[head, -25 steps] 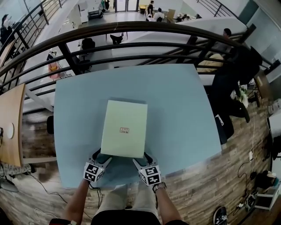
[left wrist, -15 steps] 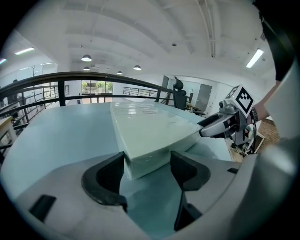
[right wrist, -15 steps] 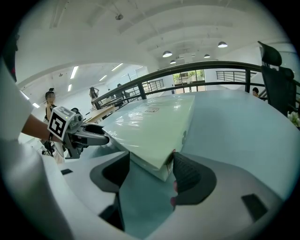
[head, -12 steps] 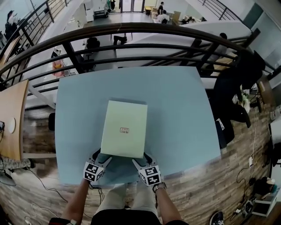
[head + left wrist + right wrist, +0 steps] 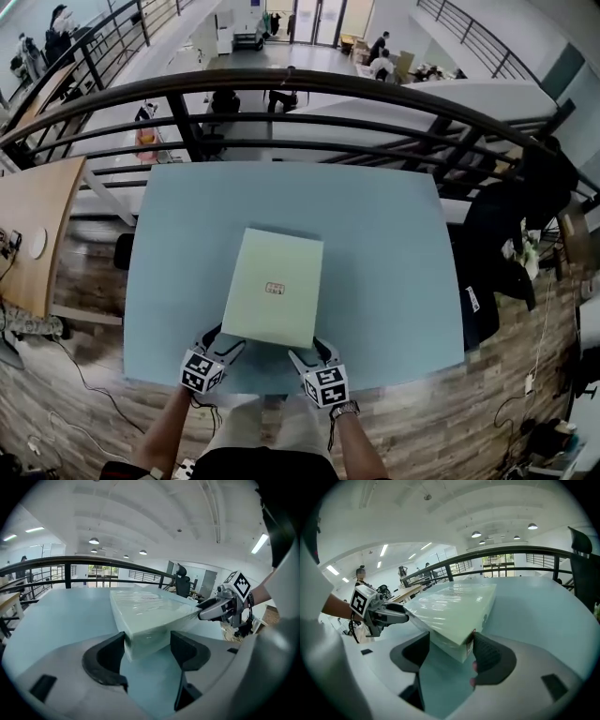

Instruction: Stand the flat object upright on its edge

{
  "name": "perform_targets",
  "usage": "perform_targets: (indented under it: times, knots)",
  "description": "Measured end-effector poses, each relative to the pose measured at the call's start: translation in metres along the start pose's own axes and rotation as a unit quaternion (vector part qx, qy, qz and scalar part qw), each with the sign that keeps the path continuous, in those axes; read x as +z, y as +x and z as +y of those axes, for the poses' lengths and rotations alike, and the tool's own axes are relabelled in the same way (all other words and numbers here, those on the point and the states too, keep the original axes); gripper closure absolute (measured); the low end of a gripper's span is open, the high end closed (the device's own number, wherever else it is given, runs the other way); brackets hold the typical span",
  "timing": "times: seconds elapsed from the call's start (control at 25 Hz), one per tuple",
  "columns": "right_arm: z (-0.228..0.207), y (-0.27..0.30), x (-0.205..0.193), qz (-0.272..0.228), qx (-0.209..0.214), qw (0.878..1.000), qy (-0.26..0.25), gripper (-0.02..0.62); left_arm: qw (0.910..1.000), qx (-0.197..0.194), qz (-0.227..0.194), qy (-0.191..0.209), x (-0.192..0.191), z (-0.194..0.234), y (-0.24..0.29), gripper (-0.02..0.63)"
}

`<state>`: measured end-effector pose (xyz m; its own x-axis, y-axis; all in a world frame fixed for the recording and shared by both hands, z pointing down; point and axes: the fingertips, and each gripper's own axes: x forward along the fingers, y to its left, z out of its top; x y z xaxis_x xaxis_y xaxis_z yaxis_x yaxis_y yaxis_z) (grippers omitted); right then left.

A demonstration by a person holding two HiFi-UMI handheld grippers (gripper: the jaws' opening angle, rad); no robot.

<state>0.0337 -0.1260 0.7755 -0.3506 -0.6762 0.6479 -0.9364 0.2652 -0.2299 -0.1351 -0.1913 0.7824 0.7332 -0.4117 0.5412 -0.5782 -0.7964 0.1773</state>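
A flat pale green box (image 5: 274, 286) with a small red label lies lengthwise on the light blue table (image 5: 394, 244). Its near edge is raised off the tabletop and its far edge rests down. My left gripper (image 5: 225, 349) is shut on the near left corner, and the box (image 5: 150, 611) fills the space between its black jaws (image 5: 147, 641). My right gripper (image 5: 307, 354) is shut on the near right corner, where the box (image 5: 454, 606) sits wedged between the pads (image 5: 450, 644). Each gripper view also shows the other gripper (image 5: 215, 609) (image 5: 389, 616) at the opposite corner.
A dark metal railing (image 5: 309, 84) curves just beyond the table's far edge. A wooden desk (image 5: 37, 225) stands at the left and a black chair with dark things on it (image 5: 525, 216) at the right. The table's near edge runs just below my grippers.
Both grippers have risen a little, taking the box's near edge up with them. Their hold on the corners is unchanged.
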Motion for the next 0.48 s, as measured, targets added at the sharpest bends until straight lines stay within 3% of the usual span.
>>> perform_targets:
  times: [0.2, 0.48]
  knots:
    - [-0.002, -0.012, 0.010, -0.001, 0.017, 1.000, -0.016, 0.328, 0.9999, 0.001, -0.009, -0.010, 0.012, -0.014, -0.006, 0.274]
    - [-0.009, -0.028, 0.023, -0.004, 0.031, 0.999, -0.033, 0.327, 0.9995, -0.007, -0.022, -0.020, 0.026, -0.033, -0.018, 0.273]
